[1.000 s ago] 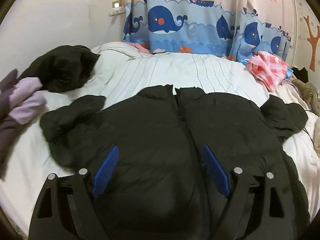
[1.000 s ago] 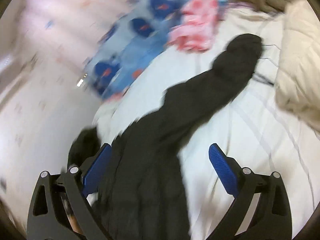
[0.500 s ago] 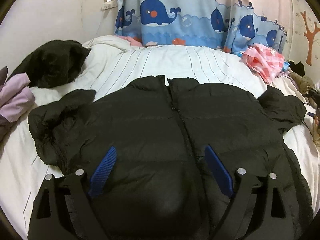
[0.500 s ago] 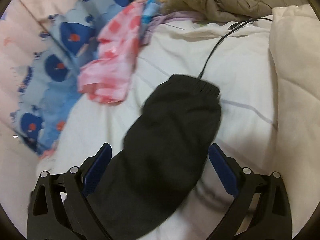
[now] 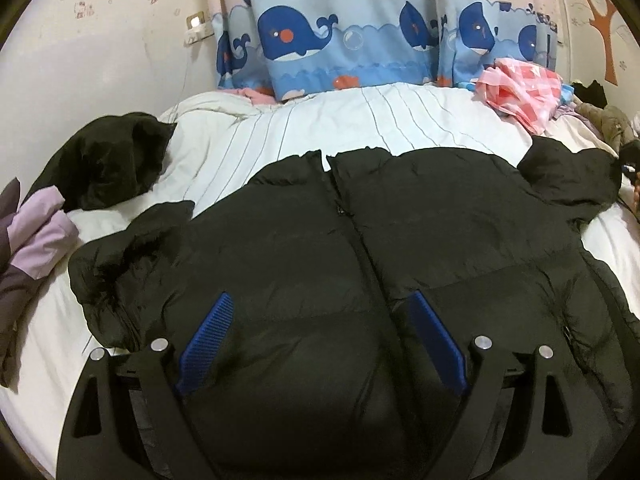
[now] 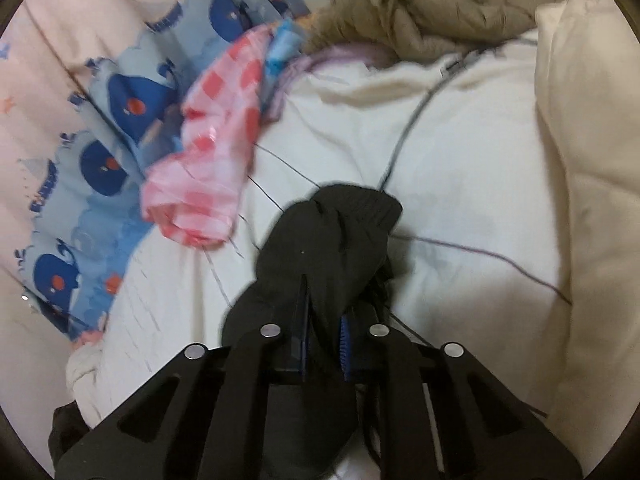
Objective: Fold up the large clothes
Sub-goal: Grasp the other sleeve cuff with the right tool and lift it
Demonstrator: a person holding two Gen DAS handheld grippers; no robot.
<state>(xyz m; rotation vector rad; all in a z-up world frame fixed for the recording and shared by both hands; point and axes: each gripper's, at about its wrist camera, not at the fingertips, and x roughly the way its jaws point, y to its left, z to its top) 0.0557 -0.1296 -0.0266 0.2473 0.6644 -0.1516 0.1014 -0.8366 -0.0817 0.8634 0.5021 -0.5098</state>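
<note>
Black puffer jacket lies front-up across the white striped bedsheet, its zipper running down the middle and its collar toward the whale-print curtain. My left gripper hangs over the lower body of the jacket with its blue pads spread wide, one on each side of the zipper line, nothing pinched between them. My right gripper has just snapped closed, and its jaws now pinch the jacket's sleeve a little behind the ribbed cuff (the cuff end bunches up past the fingertips). In the left wrist view that same sleeve reaches out toward the right edge of the bed, while the other sleeve is crumpled on the left side. A thin dark cable runs across the sheet and meets the cuff. Near the curtain sits a pink checked cloth. On the left side of the bed lie another black garment and a lilac-and-purple one; a brownish quilted coat and a cream duvet are heaped beyond the right gripper.
</note>
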